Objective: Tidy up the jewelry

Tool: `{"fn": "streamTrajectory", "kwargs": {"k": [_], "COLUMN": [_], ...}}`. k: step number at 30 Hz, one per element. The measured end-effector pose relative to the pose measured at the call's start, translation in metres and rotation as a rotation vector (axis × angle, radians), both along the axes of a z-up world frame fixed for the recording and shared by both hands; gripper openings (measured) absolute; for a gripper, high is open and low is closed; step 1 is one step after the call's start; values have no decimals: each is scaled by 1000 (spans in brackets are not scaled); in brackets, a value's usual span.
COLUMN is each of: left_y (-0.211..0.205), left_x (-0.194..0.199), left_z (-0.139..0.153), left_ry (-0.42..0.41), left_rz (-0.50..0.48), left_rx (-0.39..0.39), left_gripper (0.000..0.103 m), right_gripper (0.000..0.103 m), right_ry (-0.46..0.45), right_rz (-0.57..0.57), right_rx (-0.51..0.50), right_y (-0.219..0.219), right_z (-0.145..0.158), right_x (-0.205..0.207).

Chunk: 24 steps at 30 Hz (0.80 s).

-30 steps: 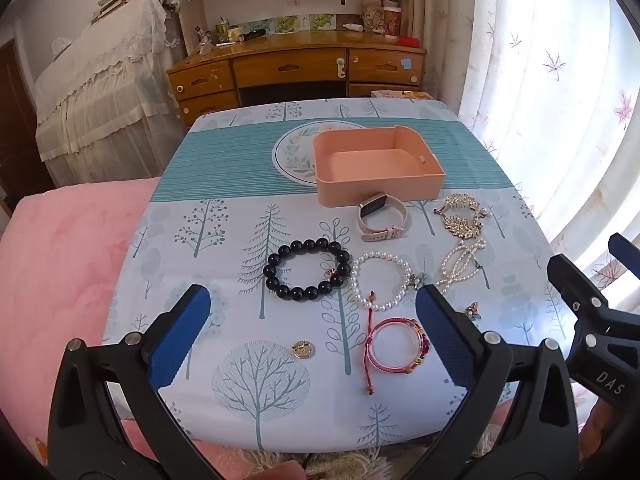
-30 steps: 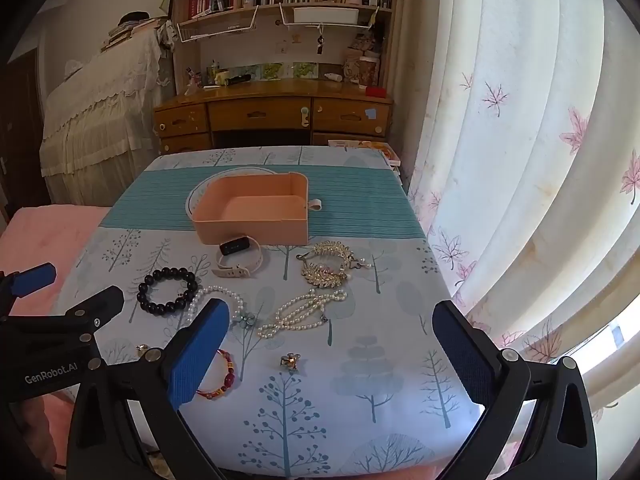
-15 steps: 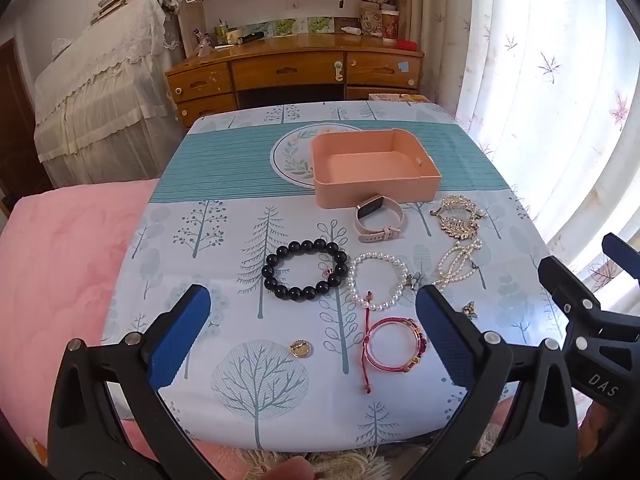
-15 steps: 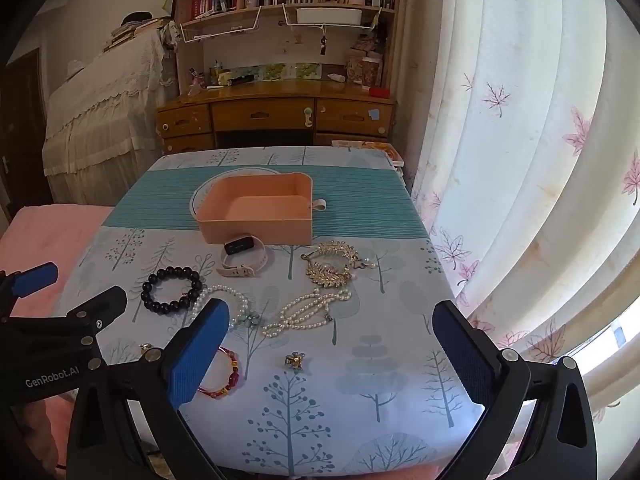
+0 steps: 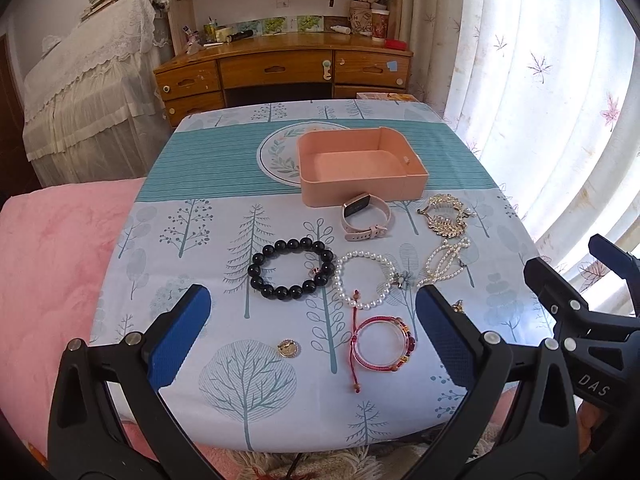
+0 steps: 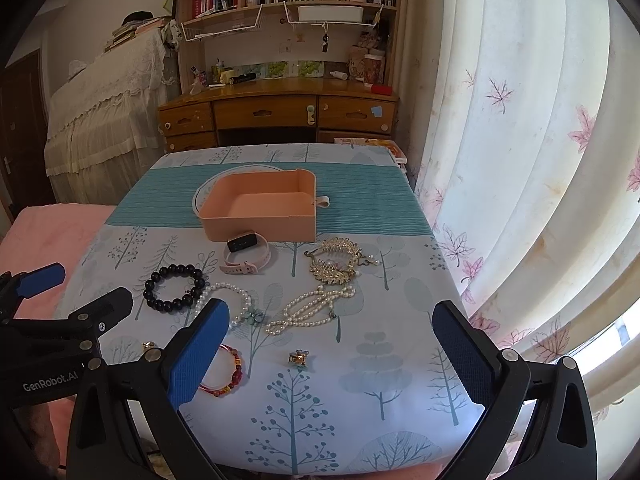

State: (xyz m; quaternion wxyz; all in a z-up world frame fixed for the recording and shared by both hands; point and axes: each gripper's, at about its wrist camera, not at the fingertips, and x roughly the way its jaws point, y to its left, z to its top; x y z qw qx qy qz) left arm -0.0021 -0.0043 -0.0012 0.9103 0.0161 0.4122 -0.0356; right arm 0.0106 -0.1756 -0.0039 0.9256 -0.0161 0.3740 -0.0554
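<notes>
An empty pink box point(image 5: 360, 168) stands mid-table, also in the right wrist view point(image 6: 260, 212). In front of it lie a pink smartwatch point(image 5: 366, 220), a black bead bracelet point(image 5: 291, 263), a pearl bracelet point(image 5: 366, 280), a pearl necklace point(image 5: 444, 260), a gold leaf piece point(image 5: 444, 216), a red bracelet point(image 5: 382, 340), a gold coin charm point(image 5: 288, 348) and a small brooch point(image 6: 298, 358). My left gripper point(image 5: 312, 340) is open and empty above the near edge. My right gripper point(image 6: 332, 354) is open and empty, to its right.
The table point(image 5: 192, 168) wears a teal and white tree-print cloth. A pink blanket point(image 5: 52, 264) lies on the left. A curtain point(image 6: 520, 160) hangs close on the right. A wooden desk point(image 5: 280, 68) stands behind the table.
Both grippers have drawn back and risen slightly, so the table looks a little farther and the view tilts up. Nothing on the table has moved.
</notes>
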Motion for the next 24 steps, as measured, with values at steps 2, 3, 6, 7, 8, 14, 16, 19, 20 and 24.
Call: {"fn": "streamTrajectory", "kwargs": {"k": [2, 3, 6, 7, 8, 14, 16, 19, 20, 24], "left_y": [0, 0, 0, 1, 1, 3, 1, -2, -2, -1], "left_x": [0, 0, 0, -1, -2, -4, -4, -3, -3, -4], "left_z": [0, 0, 0, 1, 1, 1, 1, 1, 1, 2], "left_ry": [1, 0, -1, -1, -3, -10, -6, -5, -8, -18], "left_rz": [-1, -2, -4, -6, -8, -13, -17, -19, -19, -16], "left_rx": [1, -1, 1, -2, -2, -7, 5, 16, 16, 12], "left_gripper": [102, 102, 102, 102, 102, 101, 101, 101, 101, 101], "right_gripper": [103, 103, 103, 103, 103, 103, 103, 103, 103, 103], "right_ry": [0, 1, 2, 1, 0, -4, -1, -5, -4, -3], "right_rz": [0, 0, 2, 4, 6, 14, 16, 20, 20, 23], "right_rx": [1, 2, 5, 6, 8, 34, 36, 43, 47, 57], "right_y": [1, 1, 1, 2, 3, 3, 3, 2, 2, 3], "right_z": [-1, -1, 0, -1, -1, 0, 0, 1, 1, 1], "right_x": [0, 0, 0, -1, -1, -1, -1, -2, -2, -1]}}
